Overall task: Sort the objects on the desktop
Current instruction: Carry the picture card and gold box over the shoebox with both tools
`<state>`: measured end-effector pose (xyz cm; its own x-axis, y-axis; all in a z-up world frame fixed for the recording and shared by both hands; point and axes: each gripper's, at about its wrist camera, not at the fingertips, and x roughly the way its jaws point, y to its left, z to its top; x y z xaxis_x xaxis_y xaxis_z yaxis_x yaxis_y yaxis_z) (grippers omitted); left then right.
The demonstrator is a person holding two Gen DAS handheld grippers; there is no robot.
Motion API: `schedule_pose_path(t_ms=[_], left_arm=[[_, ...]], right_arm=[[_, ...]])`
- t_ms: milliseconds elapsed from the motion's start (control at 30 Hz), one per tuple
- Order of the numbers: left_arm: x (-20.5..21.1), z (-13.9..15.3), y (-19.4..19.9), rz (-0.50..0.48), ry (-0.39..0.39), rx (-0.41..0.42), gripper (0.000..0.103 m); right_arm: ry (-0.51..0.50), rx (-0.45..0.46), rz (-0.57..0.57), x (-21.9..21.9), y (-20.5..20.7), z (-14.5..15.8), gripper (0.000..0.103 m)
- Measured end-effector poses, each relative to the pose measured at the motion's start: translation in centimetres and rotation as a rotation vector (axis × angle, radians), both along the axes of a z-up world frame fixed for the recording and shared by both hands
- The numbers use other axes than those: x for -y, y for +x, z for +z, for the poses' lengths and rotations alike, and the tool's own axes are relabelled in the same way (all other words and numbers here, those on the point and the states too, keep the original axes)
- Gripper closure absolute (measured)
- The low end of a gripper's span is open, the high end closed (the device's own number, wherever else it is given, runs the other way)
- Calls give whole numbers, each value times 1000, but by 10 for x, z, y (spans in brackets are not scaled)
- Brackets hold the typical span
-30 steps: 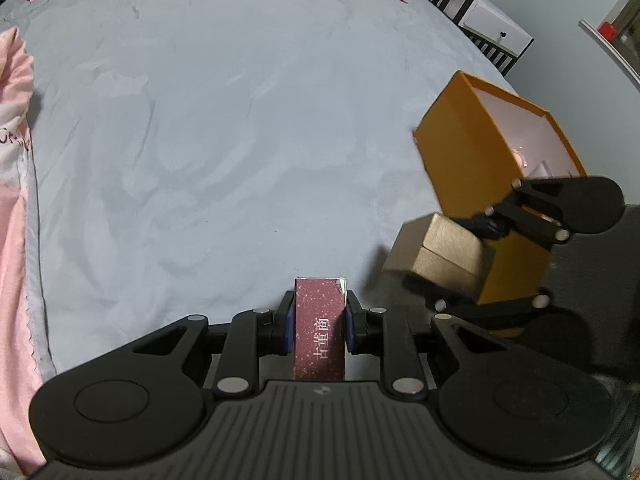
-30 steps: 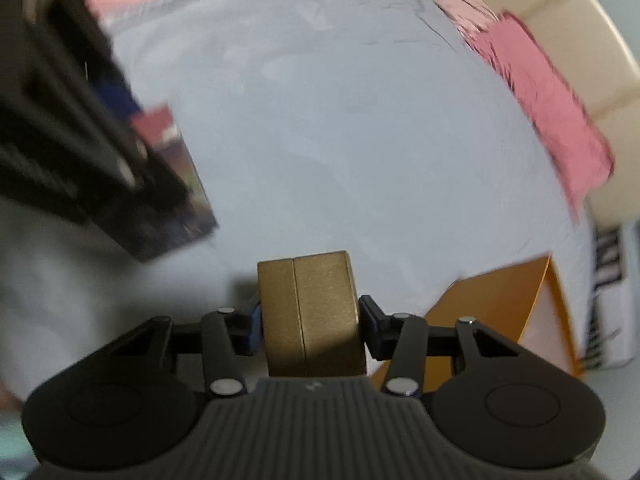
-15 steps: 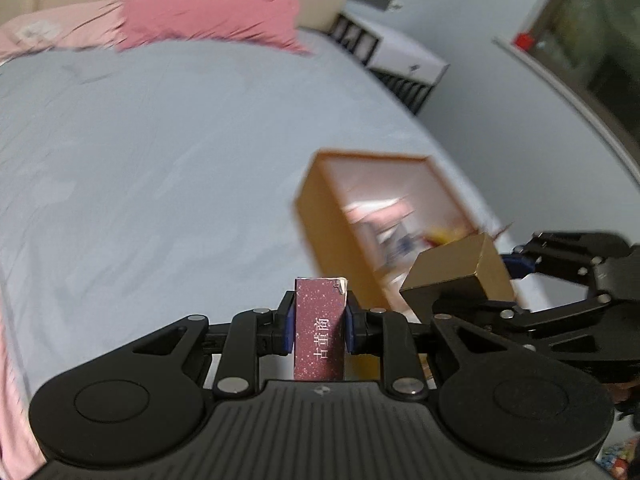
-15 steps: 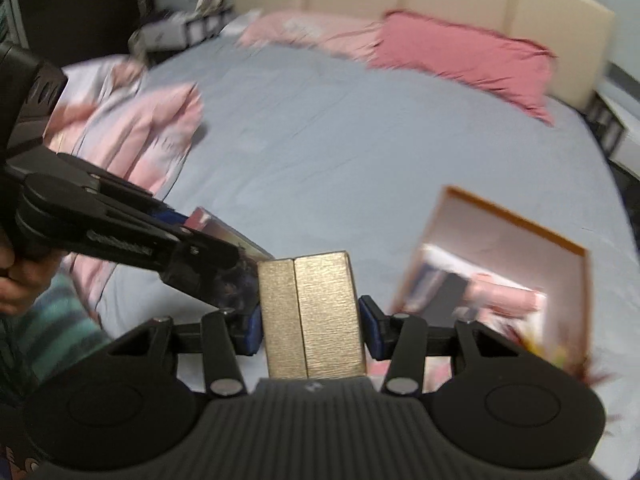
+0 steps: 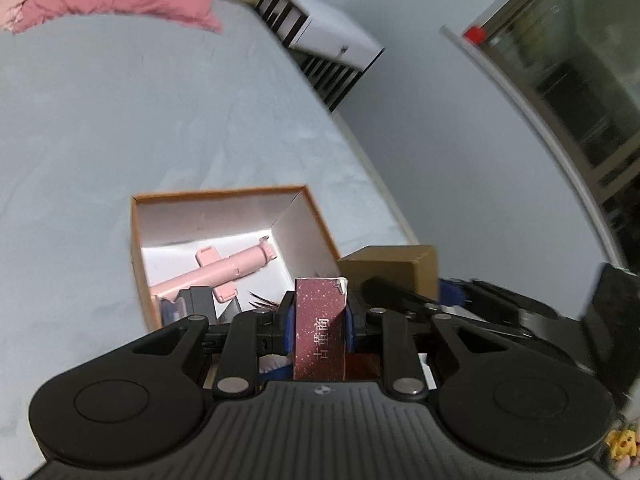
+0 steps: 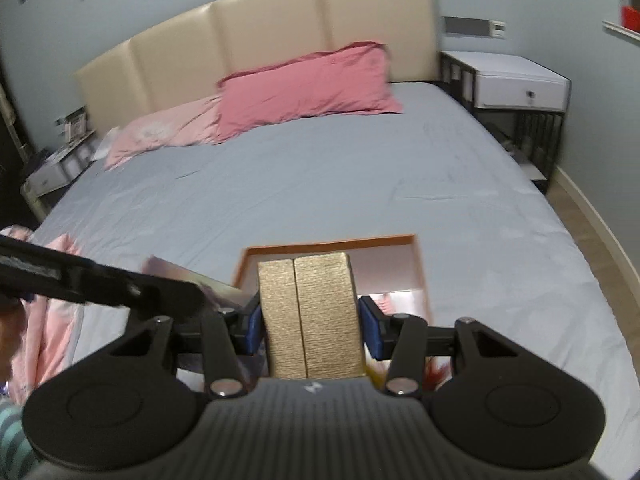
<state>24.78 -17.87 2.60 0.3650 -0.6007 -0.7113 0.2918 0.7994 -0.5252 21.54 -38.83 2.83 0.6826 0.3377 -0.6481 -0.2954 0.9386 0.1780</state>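
My left gripper is shut on a small dark red box with white Chinese characters, held over the near edge of an open orange box. In that orange box lie a pink selfie stick and other small items. My right gripper is shut on a gold box and holds it over the orange box. The gold box and right gripper also show at right in the left wrist view. The left gripper's arm crosses the right wrist view at left.
The orange box stands on a bed with a light blue sheet. Pink pillows lie by the beige headboard. A white bedside cabinet stands at right. Pink bedding lies at the left edge.
Both grippers have swung with their boxes from facing the sheet beside the orange box to a place over its open top. The inside of the orange box now shows.
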Motion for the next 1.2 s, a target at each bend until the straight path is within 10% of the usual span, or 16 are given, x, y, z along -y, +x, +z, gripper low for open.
schedule_pose_path(t_ms=[633,1200], left_arm=[[79,-95,59,-57,404,-192,78],[60,-77,63,6,295,-212,76]], right_arm=[[36,-85,-24,31,69,-67,53],[12,-109,-8,27,67,-79,53]])
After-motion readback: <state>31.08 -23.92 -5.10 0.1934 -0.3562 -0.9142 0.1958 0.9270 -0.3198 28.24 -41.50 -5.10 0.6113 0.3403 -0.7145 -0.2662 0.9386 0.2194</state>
